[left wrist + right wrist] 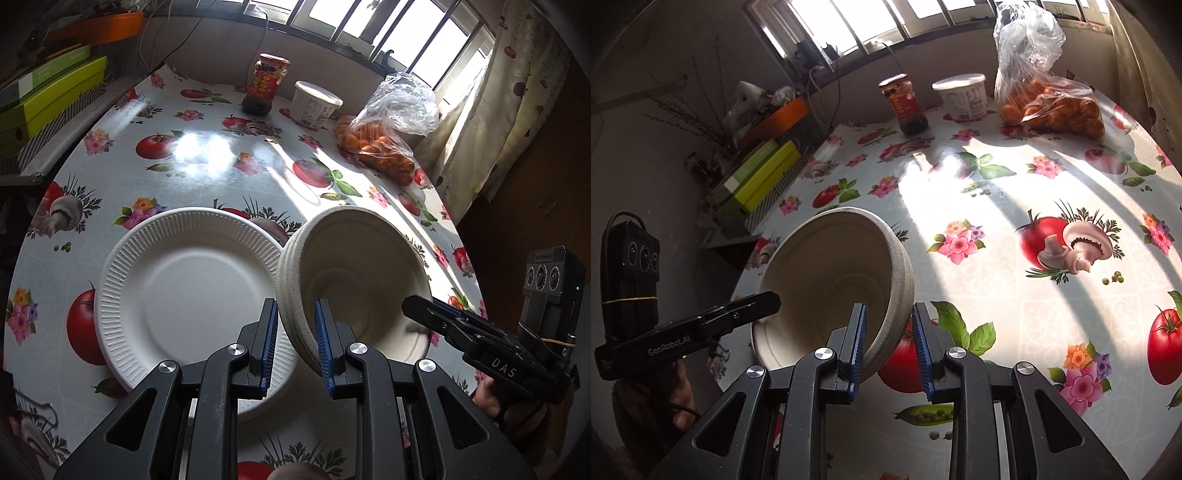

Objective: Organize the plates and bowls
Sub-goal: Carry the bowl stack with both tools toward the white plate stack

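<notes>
A beige pulp bowl [354, 273] is tilted and lifted off the table, gripped on both sides of its rim. My left gripper [295, 343] is shut on its left rim. My right gripper [889, 347] is shut on the opposite rim; it shows in the left wrist view [421, 306] at the bowl's right edge. The bowl also shows in the right wrist view [831, 291], with the left gripper [768, 301] at its left edge. A white ribbed paper plate [184, 295] lies flat on the table, left of the bowl and under my left gripper.
The table [207, 155] has a tomato-and-flower oilcloth. At its far edge stand a sauce jar [264, 83], a white tub [316, 103] and a bag of oranges [380, 147]. Green boxes [48, 99] sit on a shelf left. A curtain [498, 122] hangs right.
</notes>
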Demonstrator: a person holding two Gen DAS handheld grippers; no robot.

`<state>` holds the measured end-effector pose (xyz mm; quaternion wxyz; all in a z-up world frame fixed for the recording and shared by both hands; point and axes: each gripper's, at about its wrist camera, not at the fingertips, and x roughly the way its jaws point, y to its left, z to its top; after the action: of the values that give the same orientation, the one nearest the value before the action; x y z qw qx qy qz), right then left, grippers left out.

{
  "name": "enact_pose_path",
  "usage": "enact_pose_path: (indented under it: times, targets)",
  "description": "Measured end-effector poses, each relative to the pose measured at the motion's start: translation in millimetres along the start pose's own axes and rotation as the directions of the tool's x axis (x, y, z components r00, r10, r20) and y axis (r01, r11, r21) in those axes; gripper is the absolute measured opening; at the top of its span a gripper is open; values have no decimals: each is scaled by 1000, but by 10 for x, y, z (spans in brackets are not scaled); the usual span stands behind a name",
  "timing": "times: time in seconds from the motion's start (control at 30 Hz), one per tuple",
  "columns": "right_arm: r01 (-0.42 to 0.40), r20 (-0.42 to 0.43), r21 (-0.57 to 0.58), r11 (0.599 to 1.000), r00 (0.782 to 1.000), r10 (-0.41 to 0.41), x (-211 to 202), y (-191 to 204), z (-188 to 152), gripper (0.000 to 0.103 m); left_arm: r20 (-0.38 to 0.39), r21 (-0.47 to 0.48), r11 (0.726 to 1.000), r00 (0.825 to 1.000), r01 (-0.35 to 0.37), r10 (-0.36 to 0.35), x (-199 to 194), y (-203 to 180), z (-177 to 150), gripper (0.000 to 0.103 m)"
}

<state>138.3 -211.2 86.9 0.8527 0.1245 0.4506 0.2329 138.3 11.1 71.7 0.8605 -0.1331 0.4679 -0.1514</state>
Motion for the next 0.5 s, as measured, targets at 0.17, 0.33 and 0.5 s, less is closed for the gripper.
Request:
enact_pose_path:
  times: [0.17, 0.33, 0.5]
  targets:
    - [-24, -18, -22, 999, 1000, 24, 99, 111, 50, 25, 18, -15, 999, 999, -33, 33, -88, 109, -14, 21]
    - [-43, -33, -46, 998, 999, 42, 189, 223, 99, 25, 29, -32, 998, 998, -62, 63, -164, 216, -19, 21]
    - [-57, -50, -72, 996, 997, 54, 294, 331, 135, 25, 41, -52, 995, 996, -82, 85, -232, 327, -15, 21]
